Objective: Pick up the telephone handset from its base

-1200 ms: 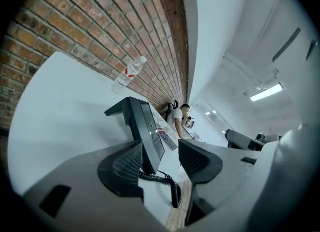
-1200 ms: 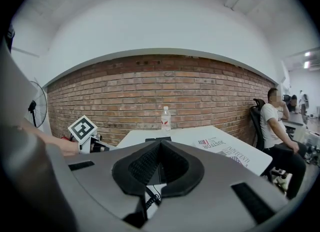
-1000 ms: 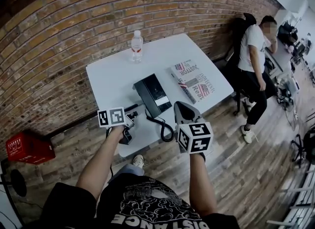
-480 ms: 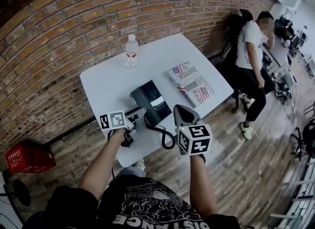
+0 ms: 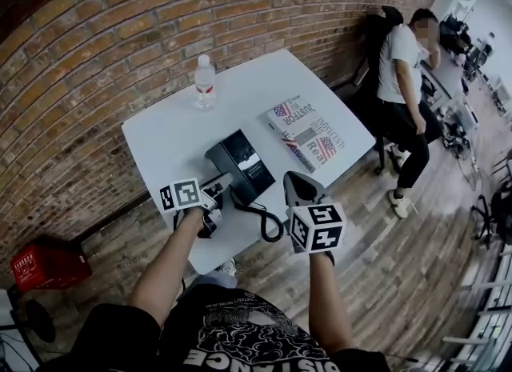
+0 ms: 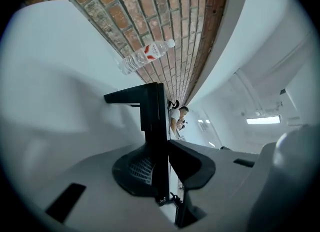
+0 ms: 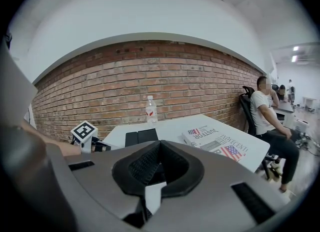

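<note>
On white bench [image 5: 160, 134], nr its near edge: black phone base [image 5: 254, 172] w/ handset [image 6: 156, 126] along its left side.
Handset's long axis runs away from person, right at left hand-held gripper [image 5: 213, 197]; its jaws are closing, handset between, pads seem to touch both faces. Right hand-held gripper [image 5: 298, 183] hovers farther off, jaws together, empty.

"JUSTFOR" on the flag-printed book [image 5: 308, 132]; "DISTANCE", partly cut off, across the wearer's black shirt [image 5: 240, 334]
</note>
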